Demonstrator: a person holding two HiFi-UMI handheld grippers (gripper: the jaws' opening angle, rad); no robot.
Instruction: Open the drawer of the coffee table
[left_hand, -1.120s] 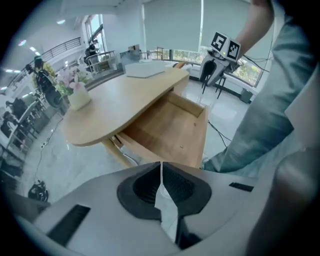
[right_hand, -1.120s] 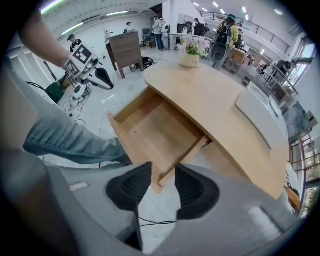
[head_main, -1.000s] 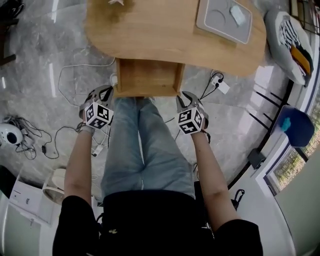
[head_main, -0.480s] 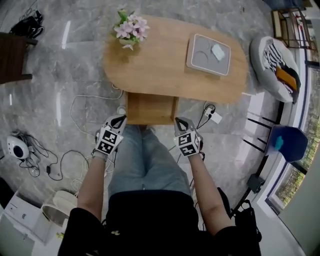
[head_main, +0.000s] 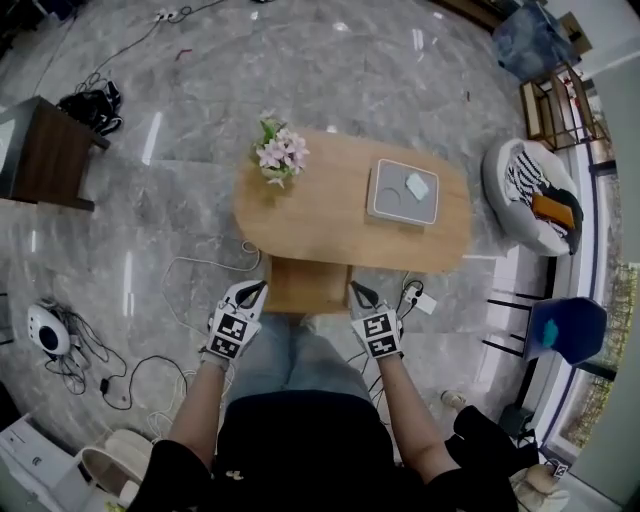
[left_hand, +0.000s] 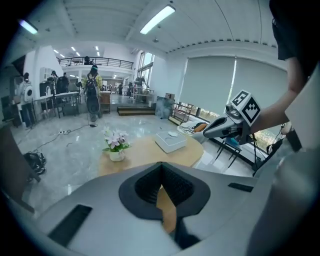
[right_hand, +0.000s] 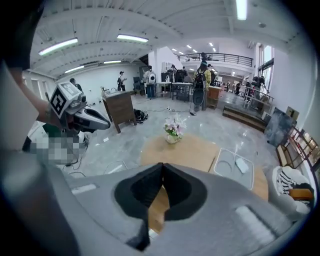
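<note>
The oval wooden coffee table stands on the marble floor, far below my hands. Its drawer juts out from the near edge, pulled open. My left gripper hovers over the drawer's left corner and my right gripper over its right corner, both well above it. Both are shut with nothing in them. In the left gripper view the jaws meet, with the table beyond them. The right gripper view shows the same shut jaws above the table.
A flower pot and a grey tray sit on the table. Cables and a power strip lie on the floor beside it. A dark side table stands left; a white chair and a blue chair stand right.
Both grippers have risen together away from the drawer, and the table now looks smaller and farther below. The drawer stays pulled out.
</note>
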